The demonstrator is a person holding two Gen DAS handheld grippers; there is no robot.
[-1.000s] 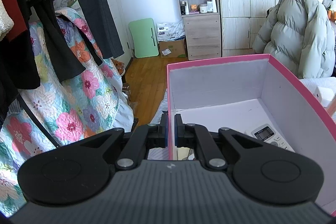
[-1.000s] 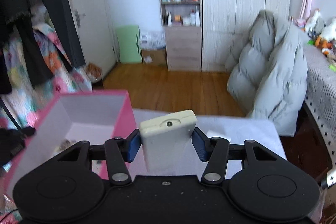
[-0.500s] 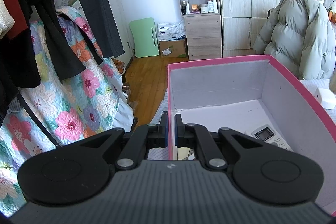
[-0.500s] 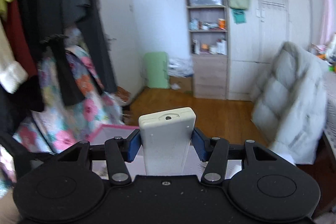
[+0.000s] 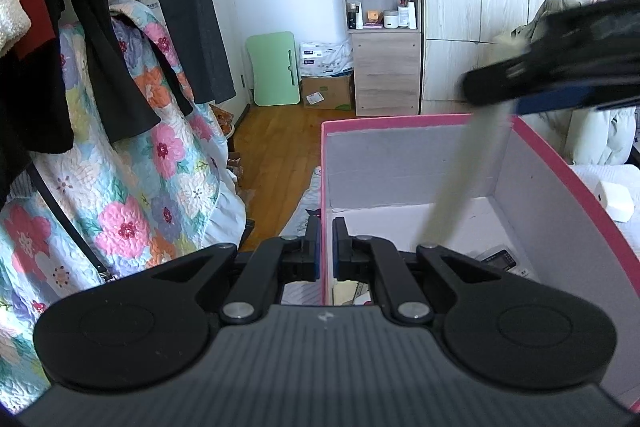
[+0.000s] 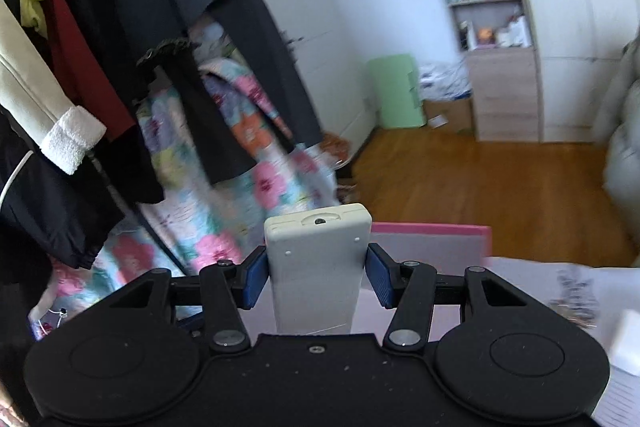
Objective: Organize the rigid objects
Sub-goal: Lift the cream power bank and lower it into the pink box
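Observation:
My left gripper [image 5: 326, 247] is shut on the near left wall of the pink box [image 5: 400, 119], one finger each side of the wall. My right gripper [image 6: 316, 273] is shut on a cream remote control [image 6: 318, 267]. In the left wrist view that remote [image 5: 464, 179] hangs tilted into the box from the right gripper [image 5: 560, 83] above the box's right side. Another remote with a small screen [image 5: 502, 261] lies on the box floor. The box's pink rim [image 6: 432, 227] shows just beyond the held remote.
Dark clothes [image 5: 80, 27] and a floral quilt [image 5: 132, 187] hang to the left. A small white object [image 5: 614, 199] lies on the white surface right of the box. Wood floor, a shelf unit [image 5: 380, 27] and wardrobes stand behind.
My right gripper has swung left and over the box, bringing the cream remote down into it. The left gripper has stayed clamped on the box wall.

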